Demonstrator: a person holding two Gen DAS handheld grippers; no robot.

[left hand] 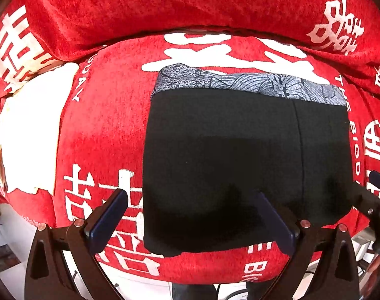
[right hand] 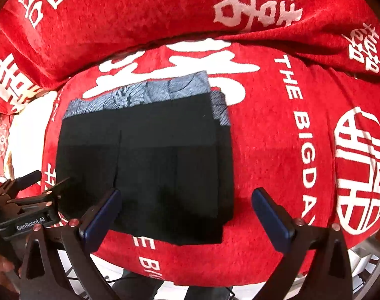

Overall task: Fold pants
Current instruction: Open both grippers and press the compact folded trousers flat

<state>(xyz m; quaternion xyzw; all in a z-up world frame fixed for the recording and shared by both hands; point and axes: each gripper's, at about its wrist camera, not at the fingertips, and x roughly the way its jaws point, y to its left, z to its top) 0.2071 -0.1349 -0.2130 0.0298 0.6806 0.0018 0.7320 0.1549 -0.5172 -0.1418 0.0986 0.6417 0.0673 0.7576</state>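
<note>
Matt black cloth pants [left hand: 240,155]

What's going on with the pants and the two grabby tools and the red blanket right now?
Pants: folded into a flat black rectangle, patterned grey band showing along the far edge, lying on the blanket.
Left tool: wide open, holding nothing, above the pants.
Right tool: wide open, holding nothing, above the pants' near edge.
Red blanket: spread under the pants.

Cover: red cloth [left hand: 102,130] with white characters and the English words "THE BIG DAY".
Back: second red cushion [right hand: 140,20], same white print.
</note>
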